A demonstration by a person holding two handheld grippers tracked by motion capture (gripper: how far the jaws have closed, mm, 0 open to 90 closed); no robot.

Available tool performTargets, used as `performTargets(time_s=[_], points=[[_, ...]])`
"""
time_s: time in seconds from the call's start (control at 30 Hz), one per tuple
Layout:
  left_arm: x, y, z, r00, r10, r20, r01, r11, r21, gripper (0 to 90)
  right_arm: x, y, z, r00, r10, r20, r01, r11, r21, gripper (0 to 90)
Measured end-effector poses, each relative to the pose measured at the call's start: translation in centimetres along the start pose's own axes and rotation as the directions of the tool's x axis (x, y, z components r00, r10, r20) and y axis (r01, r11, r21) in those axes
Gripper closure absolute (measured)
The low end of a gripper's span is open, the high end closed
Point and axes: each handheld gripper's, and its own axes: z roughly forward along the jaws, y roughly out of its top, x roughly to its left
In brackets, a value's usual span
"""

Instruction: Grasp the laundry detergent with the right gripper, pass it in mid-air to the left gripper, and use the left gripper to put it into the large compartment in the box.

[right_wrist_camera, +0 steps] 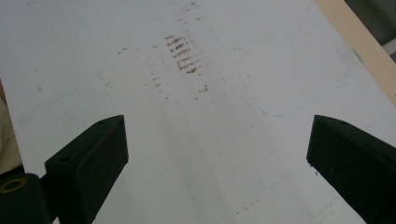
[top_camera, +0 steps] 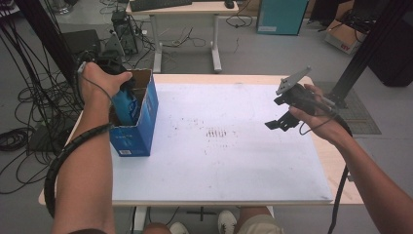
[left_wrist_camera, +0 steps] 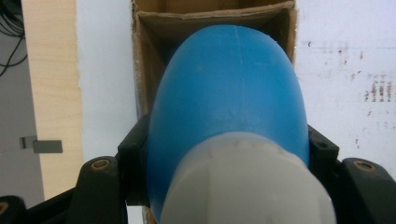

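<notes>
Blue bottle (top_camera: 125, 105), seemingly upright, inside box (top_camera: 146, 119)

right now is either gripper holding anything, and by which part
The left gripper holds a blue bottle just below its white cap, over the box. The right gripper is open, holding nothing.

The blue bottle (top_camera: 125, 105) goes down into the blue box (top_camera: 141, 131), so its bottom is hidden by the box wall. In the left gripper view, its white cap (left_wrist_camera: 247, 186) is cut off at the bottom edge. The box label (top_camera: 125, 151) is too small to read.
</notes>
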Motion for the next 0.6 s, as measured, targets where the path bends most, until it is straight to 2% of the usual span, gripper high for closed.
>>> performTargets(time_s=[0.23,0.5,0.57,0.6], points=[[-0.1,-0.2,2.3,0.9999,0.013,-0.007,-0.013,0.9999,0.009,37.3,-0.1,-0.2,0.3,1.0000,-0.001,-0.005,0.002,1.000,0.008,5.2],[0.1,-0.5,3.9,0.9998,0.014,-0.015,-0.014,0.9998,0.013,37.2,-0.1,-0.2,0.6,1.0000,0.010,-0.002,-0.010,1.000,0.011,5.2],[0.1,-0.5,4.1,0.9997,0.016,-0.018,-0.016,0.9998,0.013,37.2,-0.1,-0.2,0.6,1.0000,-0.004,-0.007,0.004,1.000,0.018,5.2],[0.1,-0.6,4.4,0.9996,0.019,-0.020,-0.019,0.9997,0.014,37.2,0.0,-0.2,0.7,1.0000,0.008,-0.003,-0.008,1.000,0.012,5.2]])
